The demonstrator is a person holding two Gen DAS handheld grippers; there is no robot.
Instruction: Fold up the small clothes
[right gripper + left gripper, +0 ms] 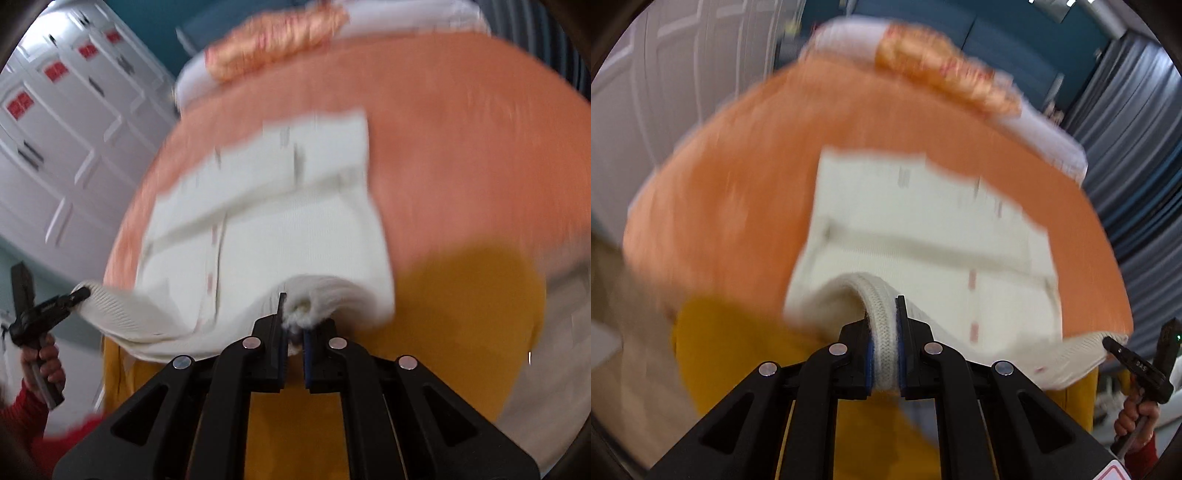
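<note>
Hanging between both tools, the white knit garment (923,221) drapes forward from the jaws over the orange surface (738,184). The left gripper (884,332) is clamped on its ribbed hem; the right gripper (293,325) is pinched on a bunched corner. Soft, light and floppy, it looks best held at thick ribbed edges.

1. A room at home, most likely a bedroom: a soft surface under an orange cover (738,206) fills the middle of both views.
2. At 10 o'clock in the right wrist view stand white panelled cupboard doors (66,140) (with blurred red labels).
3. At 3 o'clock in the left wrist view hang grey pleated curtains (1137,155).
4. A teal wall (923,14) shows at 12 o'clock.
</note>
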